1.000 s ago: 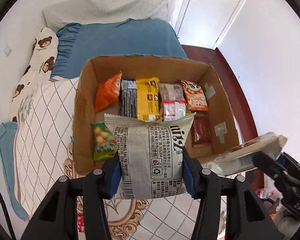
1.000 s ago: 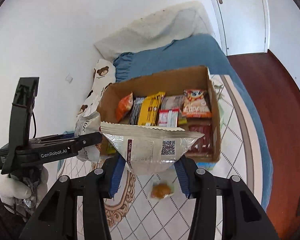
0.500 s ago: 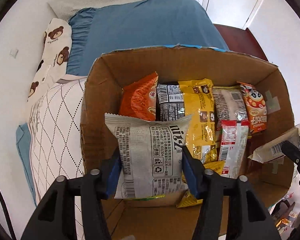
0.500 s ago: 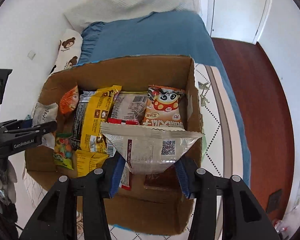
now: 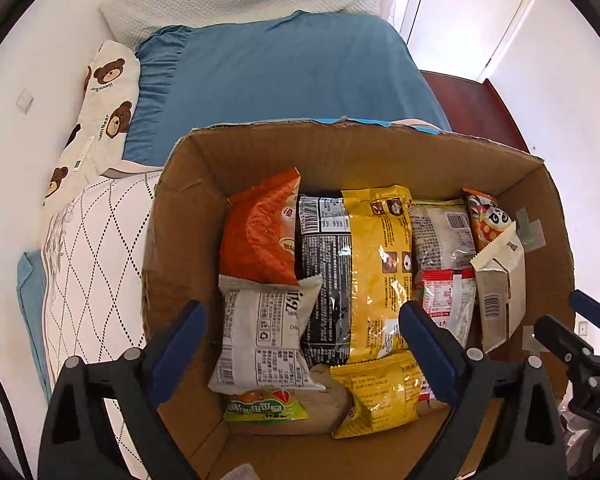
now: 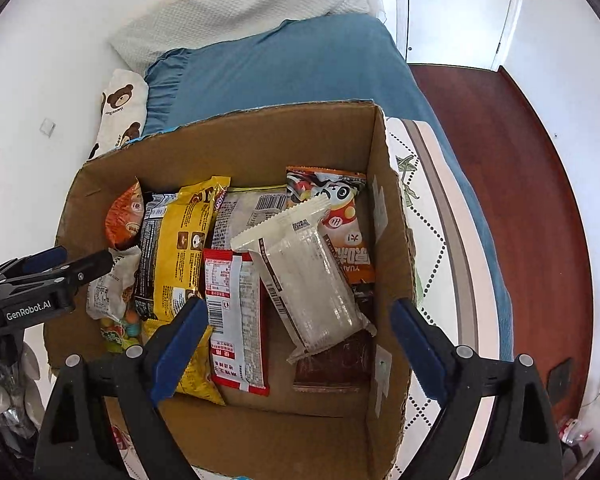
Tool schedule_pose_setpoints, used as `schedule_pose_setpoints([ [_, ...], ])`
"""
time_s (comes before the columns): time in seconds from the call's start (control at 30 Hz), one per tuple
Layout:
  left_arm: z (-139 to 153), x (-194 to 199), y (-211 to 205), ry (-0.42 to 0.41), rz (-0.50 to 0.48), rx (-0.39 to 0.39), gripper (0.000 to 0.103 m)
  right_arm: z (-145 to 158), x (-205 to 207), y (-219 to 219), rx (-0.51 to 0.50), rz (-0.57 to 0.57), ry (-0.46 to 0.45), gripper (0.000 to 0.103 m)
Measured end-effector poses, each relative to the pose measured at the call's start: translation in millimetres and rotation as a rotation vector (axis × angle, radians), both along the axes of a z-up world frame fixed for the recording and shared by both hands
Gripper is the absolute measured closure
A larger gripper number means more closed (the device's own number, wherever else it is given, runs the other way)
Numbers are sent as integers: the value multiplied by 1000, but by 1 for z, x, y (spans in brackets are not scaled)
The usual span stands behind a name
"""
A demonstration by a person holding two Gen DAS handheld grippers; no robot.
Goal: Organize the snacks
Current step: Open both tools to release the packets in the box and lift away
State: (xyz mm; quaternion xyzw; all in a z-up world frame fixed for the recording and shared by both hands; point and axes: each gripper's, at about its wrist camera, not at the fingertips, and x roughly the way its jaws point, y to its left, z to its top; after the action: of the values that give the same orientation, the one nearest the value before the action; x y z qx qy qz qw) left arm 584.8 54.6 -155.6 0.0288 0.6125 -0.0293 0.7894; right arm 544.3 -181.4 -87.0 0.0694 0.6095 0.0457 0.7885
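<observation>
An open cardboard box sits on the bed and holds several snack packs. My left gripper is open above the box's left part. Below it lies a white pack with grey print, free of the fingers. My right gripper is open above the box's right part. A clear pack with a white sealed end lies free under it, leaning on other packs; it also shows in the left wrist view. Orange, black and yellow packs stand in a row.
The box rests on a white quilt with a diamond pattern. A blue blanket and pillows lie behind it. A dark red wood floor and a white door are to the right. A white wall is on the left.
Both grippers moved down over the box, opened and let go of their packs. The white printed pack and the clear pack now lie inside the box.
</observation>
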Motion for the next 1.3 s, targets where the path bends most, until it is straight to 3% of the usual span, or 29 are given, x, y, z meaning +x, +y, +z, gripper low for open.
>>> schedule_pose_setpoints([
  [0.63, 32, -91, -6, -166, 66, -47, 5, 32, -68, 10, -68, -12, -127, 8],
  [0.93, 65, -143, -6, -286, 49, -21, 5, 73, -119, 16, -111, -2, -253, 8],
  [1.3, 106, -199, -10, -380, 35, -65, 5, 126, -184, 18, -102, -10, -382, 8],
])
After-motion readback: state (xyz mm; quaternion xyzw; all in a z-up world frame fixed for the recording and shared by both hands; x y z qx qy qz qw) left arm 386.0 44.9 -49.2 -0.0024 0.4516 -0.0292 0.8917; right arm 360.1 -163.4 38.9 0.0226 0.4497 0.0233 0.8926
